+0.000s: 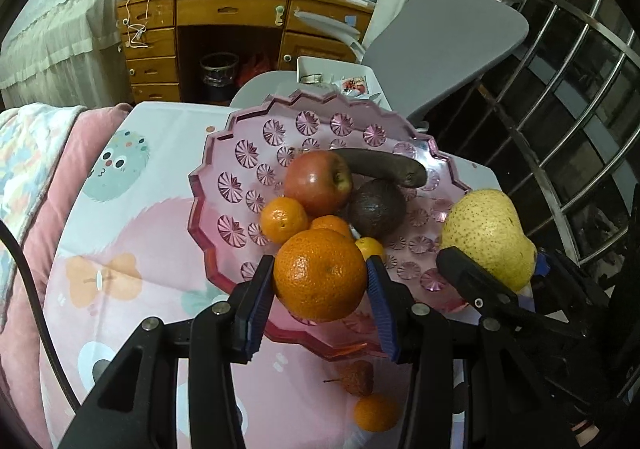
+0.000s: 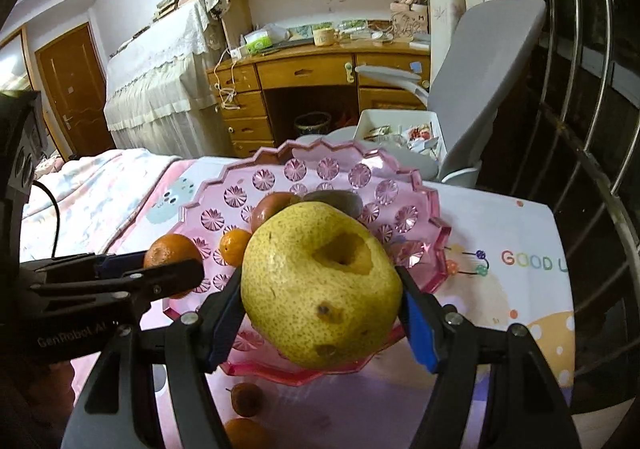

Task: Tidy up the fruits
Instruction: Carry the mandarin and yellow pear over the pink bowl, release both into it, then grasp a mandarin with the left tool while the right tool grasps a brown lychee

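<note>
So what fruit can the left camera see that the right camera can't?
Only the left wrist view shows the dark brown avocado inside the pink faceted plastic bowl.

Only the right wrist view shows the round hollow in the yellow speckled pear.

Both show the right claw holding that pear and the left claw holding a big orange.

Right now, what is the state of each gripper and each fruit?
Left gripper: shut on the orange, above the bowl's near rim.
Right gripper: shut on the pear.
Pink bowl: upright, holding an apple, an avocado, tangerines.
Small tangerine: on the table, outside the bowl.
</note>
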{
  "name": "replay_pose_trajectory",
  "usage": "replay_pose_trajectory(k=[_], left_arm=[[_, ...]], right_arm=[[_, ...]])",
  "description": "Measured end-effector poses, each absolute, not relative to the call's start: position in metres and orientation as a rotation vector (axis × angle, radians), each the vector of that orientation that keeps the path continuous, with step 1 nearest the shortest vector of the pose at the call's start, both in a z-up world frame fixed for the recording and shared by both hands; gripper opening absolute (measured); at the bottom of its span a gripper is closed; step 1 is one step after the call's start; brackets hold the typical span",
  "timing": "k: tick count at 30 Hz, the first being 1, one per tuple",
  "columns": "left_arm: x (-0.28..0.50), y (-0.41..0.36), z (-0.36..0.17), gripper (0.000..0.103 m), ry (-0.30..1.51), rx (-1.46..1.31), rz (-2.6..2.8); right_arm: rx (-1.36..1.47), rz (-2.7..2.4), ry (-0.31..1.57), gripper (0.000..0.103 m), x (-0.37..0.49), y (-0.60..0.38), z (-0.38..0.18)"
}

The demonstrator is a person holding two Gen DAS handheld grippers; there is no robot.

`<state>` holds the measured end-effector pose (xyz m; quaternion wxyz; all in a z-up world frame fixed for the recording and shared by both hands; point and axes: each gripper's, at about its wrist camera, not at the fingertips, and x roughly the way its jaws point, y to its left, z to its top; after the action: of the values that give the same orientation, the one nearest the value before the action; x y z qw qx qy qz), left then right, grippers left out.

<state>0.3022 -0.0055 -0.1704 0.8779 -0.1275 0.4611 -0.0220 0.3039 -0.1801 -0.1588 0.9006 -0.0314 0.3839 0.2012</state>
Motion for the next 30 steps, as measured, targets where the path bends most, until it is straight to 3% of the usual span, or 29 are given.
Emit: replay_pose_trajectory(k=[2, 4, 9, 14, 30], left_arm=[[0.302, -0.003, -0.169, 0.048, 0.955, -0.27, -0.044], [0.301, -0.001, -0.167, 0.061, 0.951, -0.263, -0.031], [0.298, 0.0, -0.165, 0.068, 0.957, -0.257, -0.016], [0.291, 0.002, -0.16, 0.071, 0.956, -0.263, -0.01], [0.259, -0.011, -0.187, 0.076, 1.111, -0.349, -0.041]], right_arm=[[-0.089, 0.411, 0.806, 0.071, 0.305, -0.177, -0.162], [-0.115, 0.413, 0.806, 0.071, 0.304, -0.176, -0.164], [-0.106, 0.405, 0.82, 0.071, 0.303, -0.18, -0.169], [-0.083, 0.41, 0.723, 0.079, 0.295, -0.185, -0.152], [-0.079, 0.363, 0.792, 0.08, 0.257, -0.228, -0.166]])
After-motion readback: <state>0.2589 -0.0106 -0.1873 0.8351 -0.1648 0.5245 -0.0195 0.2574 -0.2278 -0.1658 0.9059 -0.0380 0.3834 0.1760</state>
